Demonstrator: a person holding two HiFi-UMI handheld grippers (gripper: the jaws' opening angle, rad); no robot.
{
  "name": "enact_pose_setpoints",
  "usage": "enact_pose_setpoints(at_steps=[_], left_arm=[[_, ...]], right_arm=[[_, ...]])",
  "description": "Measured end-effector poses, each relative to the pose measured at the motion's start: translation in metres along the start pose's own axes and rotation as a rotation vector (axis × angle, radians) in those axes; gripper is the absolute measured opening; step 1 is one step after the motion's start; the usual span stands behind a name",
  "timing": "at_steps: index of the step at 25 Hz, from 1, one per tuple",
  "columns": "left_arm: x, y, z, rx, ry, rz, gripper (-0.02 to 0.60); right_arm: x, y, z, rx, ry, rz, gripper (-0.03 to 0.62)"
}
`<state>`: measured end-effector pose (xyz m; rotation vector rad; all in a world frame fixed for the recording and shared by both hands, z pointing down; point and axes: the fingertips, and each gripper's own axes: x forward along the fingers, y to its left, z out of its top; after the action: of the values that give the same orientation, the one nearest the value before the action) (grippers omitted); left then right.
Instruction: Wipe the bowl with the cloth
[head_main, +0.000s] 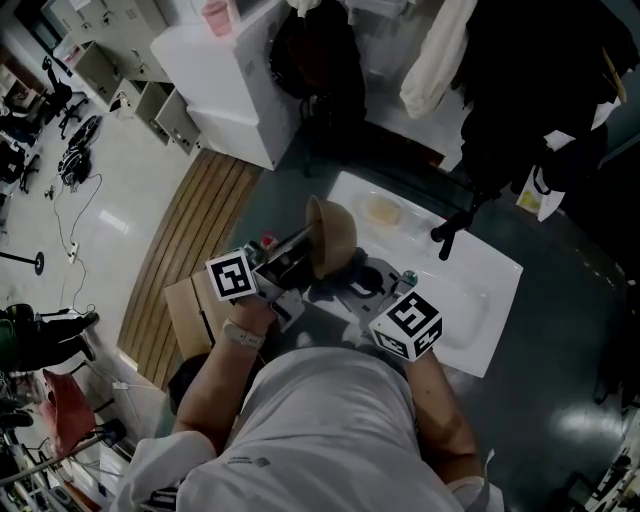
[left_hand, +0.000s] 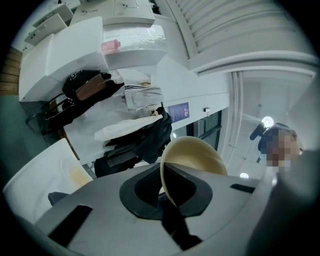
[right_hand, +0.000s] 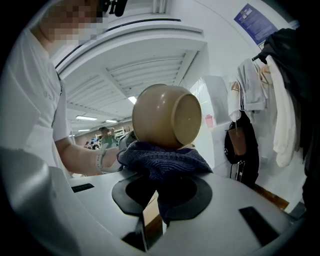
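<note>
Head view is dim, esp. on the right. The floor (head_main: 130, 190) at left is paler w/ small shiny spots, and the white table (head_main: 487, 300) is brightest. Both gripper views are round pics w/ black corners, and lines bend near the edges. A lamp (left_hand: 267, 121) glares in the left one. Ceiling lights (right_hand: 131, 99) shine in the right one, where the bowl (right_hand: 167, 116) looks sharp and the cloth (right_hand: 165, 159) very dark.

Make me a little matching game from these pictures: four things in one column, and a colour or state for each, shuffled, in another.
Things:
1. bowl
2. cloth
3. left hand-held gripper
4. right hand-held gripper

Colours and states:
A. dark blue
B. shut on the cloth
C. tan, tipped on its side
D. shut on the bowl's rim

Pairs: 1-C, 2-A, 3-D, 4-B
</note>
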<state>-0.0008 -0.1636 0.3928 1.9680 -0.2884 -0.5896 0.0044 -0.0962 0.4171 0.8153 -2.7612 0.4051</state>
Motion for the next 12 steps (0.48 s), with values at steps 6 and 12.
enact_pose_setpoints(at_steps=[6, 12], left_arm=[[-0.001, -0.011, -0.023, 0.021, 0.141, -0.076, 0.018], [-0.011, -0.011, -0.042, 0.017, 0.257, -0.099, 0.018]], right_arm=[[0.000, -0.009, -0.008, 0.031, 0.020, -0.010, 0.069], [0.000, -0.015, -0.019, 0.024, 0.056, -0.016, 0.069]])
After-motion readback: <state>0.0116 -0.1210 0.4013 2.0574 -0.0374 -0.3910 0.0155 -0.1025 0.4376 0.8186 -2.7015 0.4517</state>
